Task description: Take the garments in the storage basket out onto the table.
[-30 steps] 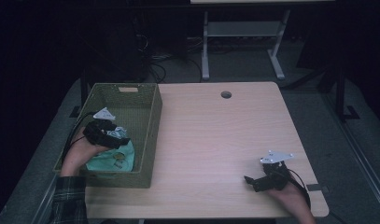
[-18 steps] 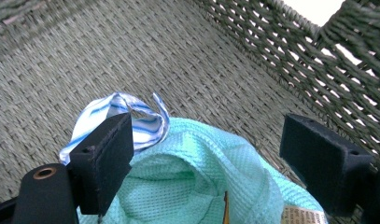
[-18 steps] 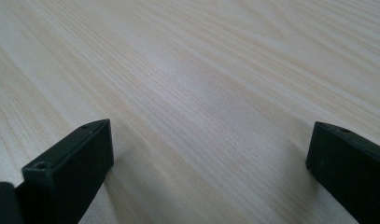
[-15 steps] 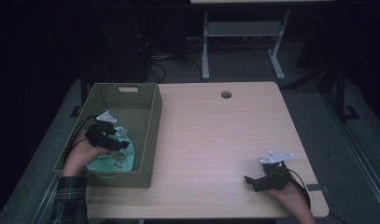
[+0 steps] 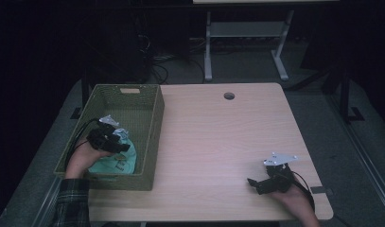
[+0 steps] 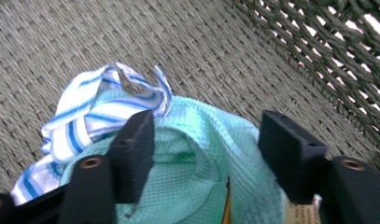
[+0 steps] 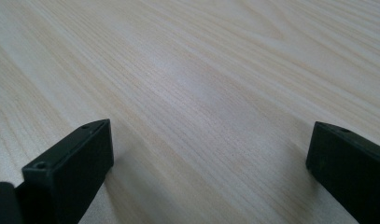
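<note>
The worktop (image 5: 218,142) is a pale wood-grain slab with rounded corners, filling the middle and lower part of the high view. 1 round cable hole (image 5: 229,96) sits near its far edge, in the upper middle of the frame. A woven olive basket (image 5: 152,137) stands at the worktop's left side, its near wall toward the lower left of the frame and its left wall out past the slab's left edge. The right gripper (image 5: 253,183) rests low at the lower right, near the front edge. In the right gripper view the bare grain runs diagonally.
</note>
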The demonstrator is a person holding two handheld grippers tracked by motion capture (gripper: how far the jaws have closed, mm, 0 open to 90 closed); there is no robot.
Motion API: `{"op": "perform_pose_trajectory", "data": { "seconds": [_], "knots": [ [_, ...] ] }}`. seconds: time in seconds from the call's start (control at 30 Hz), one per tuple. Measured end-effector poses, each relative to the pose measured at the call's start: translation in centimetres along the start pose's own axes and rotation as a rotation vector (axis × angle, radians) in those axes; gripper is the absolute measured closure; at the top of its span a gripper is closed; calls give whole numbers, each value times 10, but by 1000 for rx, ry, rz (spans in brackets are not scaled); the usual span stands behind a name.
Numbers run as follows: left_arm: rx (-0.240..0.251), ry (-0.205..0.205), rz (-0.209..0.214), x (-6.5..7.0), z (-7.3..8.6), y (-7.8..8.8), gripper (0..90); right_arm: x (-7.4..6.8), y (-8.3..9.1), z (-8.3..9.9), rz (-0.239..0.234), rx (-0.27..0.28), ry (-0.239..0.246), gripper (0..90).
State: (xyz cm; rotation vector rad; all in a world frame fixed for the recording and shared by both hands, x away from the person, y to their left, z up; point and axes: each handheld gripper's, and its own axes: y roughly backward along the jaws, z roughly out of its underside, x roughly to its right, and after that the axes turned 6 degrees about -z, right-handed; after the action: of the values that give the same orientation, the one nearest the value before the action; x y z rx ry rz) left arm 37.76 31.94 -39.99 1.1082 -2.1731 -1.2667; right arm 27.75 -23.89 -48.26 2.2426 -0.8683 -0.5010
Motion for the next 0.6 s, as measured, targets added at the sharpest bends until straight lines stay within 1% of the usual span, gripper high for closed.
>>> {"op": "perform_pose_trajectory", "data": {
  "seconds": [0.13,0.23,0.47,0.57,0.6],
  "knots": [
    [-14,9,0,-1,1,-1,473,0,0,0,0,0,0,3],
    [-33,16,5,-1,2,-2,534,0,0,0,-1,0,0,3],
    [-76,36,31,-2,2,-5,682,0,0,0,0,0,0,3],
    [-98,24,42,-4,2,-4,749,0,0,0,0,0,0,3],
    [-104,26,46,-4,3,-4,780,0,0,0,0,0,-1,3]
  ]
}}
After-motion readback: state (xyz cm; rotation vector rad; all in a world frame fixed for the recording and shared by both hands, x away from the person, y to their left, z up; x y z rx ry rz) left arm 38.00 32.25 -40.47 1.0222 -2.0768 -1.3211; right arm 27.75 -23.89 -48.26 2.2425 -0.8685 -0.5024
